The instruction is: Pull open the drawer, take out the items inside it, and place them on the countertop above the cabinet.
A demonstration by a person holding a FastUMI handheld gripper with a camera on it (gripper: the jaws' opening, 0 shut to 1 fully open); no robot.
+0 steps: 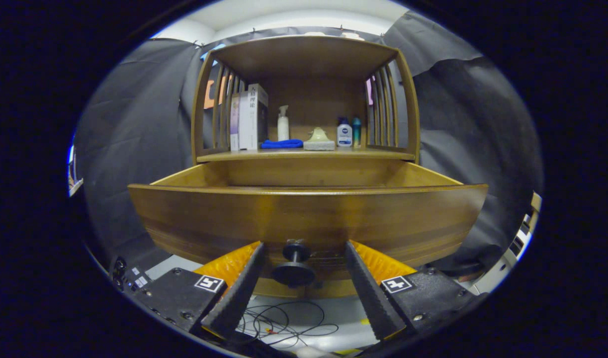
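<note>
The gripper (pixel 301 293) has its two fingers (pixel 236 293) spread wide apart. They hold nothing. The round dark knob (pixel 294 268) sits in the gap between them, and neither finger touches it. The knob sticks out from the front of the drawer (pixel 308 216) on a short stem.

The drawer is pulled out toward the fingers. Its tall wooden front blocks the inside, so what lies in the drawer is hidden. Just the tops of its side walls and its back wall can be seen past the front.

Below the fingers lies the pale floor (pixel 333 311) with a thin tangle of wire (pixel 284 323) on it.

Above the drawer is the table (pixel 304 155), the flat wooden top of the cabinet. It has slatted sides and a wooden roof over it. On it, from one side to the other, stand some books (pixel 249 119), upright against the slats, then a white spray bottle (pixel 283 124) at the back. A blue cloth (pixel 282 143) lies flat in front of the bottle. Next comes a tissue box (pixel 318 140) with a tissue poking up. After it stand a small dark-capped bottle (pixel 344 133) and a teal bottle (pixel 356 130), close together. These things are small and far off, so their details are hard to make out.

Dark cloth hangs behind and beside the cabinet.
</note>
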